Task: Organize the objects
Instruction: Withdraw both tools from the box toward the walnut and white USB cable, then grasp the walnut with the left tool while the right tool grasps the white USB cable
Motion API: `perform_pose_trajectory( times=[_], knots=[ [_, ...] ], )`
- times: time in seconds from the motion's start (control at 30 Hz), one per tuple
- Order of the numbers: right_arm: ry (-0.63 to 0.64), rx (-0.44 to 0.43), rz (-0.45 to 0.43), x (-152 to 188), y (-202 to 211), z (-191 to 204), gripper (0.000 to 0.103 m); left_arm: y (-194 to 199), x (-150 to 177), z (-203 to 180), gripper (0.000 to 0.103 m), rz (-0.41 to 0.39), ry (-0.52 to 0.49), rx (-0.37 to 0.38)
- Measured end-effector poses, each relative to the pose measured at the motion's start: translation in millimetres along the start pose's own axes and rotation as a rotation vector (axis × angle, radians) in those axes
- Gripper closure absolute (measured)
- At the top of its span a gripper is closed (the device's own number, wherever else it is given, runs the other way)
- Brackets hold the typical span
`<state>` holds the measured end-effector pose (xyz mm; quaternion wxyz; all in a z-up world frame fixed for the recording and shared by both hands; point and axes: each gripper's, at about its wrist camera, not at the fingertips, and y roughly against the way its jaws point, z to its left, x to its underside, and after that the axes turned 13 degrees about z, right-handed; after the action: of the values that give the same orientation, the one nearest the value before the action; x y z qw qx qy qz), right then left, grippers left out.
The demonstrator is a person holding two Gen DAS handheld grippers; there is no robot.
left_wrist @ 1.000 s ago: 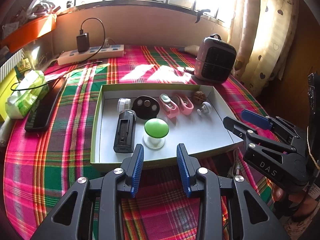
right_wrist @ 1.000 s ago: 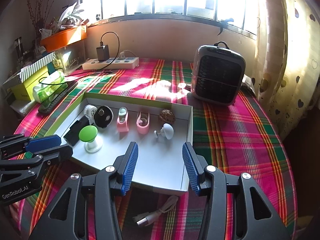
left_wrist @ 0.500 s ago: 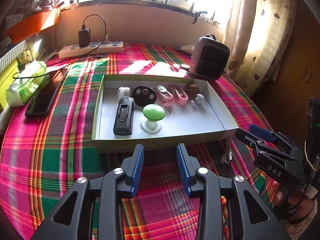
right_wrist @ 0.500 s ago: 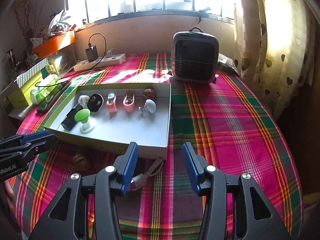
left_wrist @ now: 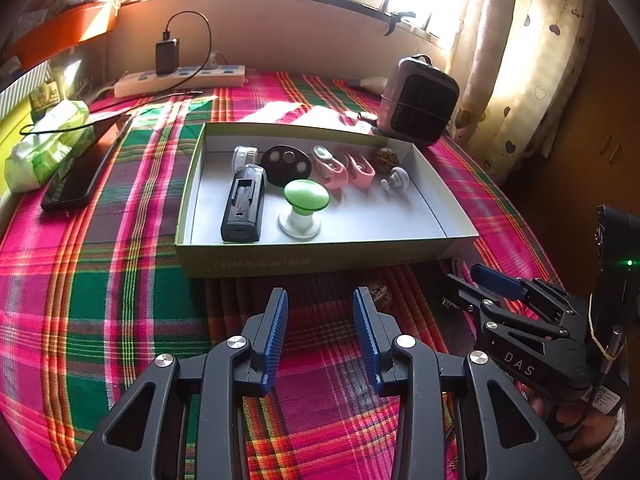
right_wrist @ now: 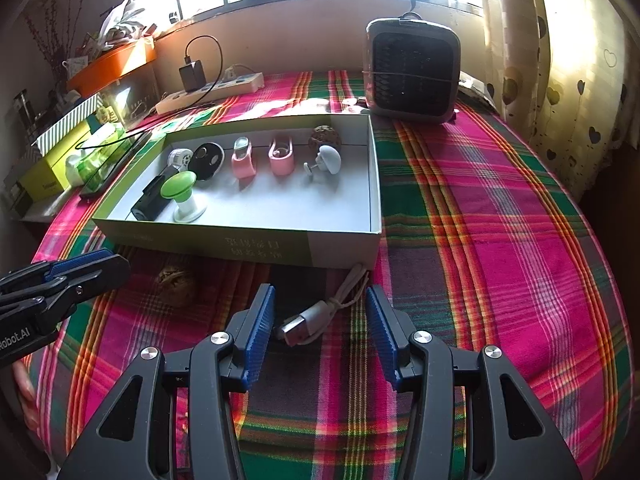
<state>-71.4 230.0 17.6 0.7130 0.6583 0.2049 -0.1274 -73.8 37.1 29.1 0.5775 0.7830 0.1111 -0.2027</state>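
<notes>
Flanking box [right_wrist: 280,248], fan [right_wrist: 412,68], phone [left_wrist: 86,164]

Pink, green and red plaid cloth [right_wrist: 500,208], pale green box [right_wrist: 280,246] with white inside, green-capped white knob [right_wrist: 182,196], two pink clips [right_wrist: 262,158], black case [left_wrist: 243,210], white cable [right_wrist: 320,312], blue-padded black claws, cream heart-print curtain [right_wrist: 560,60], orange tray [right_wrist: 112,64]

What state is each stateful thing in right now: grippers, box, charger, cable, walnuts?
Left gripper: open, empty, above the cloth.
Right gripper: open, empty, fingers either side of the cable.
Box: lidless, small items inside.
Charger: plugged into the power strip.
Cable: bundled, lying on the cloth outside the box.
Loose walnut: on the cloth, outside the box.
Other walnut: inside the box, far corner.
</notes>
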Motion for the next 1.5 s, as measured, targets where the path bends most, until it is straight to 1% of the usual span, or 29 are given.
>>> perform_pose_trajectory(
  times=[0.1,0.43,0.7,0.83,0.97,1.03,1.37,1.5],
  knots=[
    [0.001,0.021,0.024,0,-5,1,0.055,-1,-1,-1,0.071,0.004,-0.004,0.003],
    [-0.006,0.066,0.030,6,-1,-9,0.054,-6,-4,-6,0.071,0.021,-0.023,0.029],
    [-0.017,0.100,0.030,16,6,-28,0.054,-9,-5,-12,0.071,0.036,-0.049,0.040],
    [-0.020,0.092,0.030,19,8,-36,0.054,-11,-5,-13,0.066,0.045,-0.053,0.047],
    [0.002,0.072,0.025,16,7,-35,0.054,-15,-6,-15,0.063,0.053,-0.059,0.041],
    [0.015,0.054,0.026,14,5,-33,0.054,-17,-7,-16,0.063,0.061,-0.060,0.045],
    [0.038,0.037,0.028,9,2,-32,0.054,-33,-10,-28,0.063,0.108,-0.096,0.036],
    [0.045,0.034,0.028,9,2,-32,0.054,-36,-11,-31,0.063,0.108,-0.092,0.031]
  ],
)
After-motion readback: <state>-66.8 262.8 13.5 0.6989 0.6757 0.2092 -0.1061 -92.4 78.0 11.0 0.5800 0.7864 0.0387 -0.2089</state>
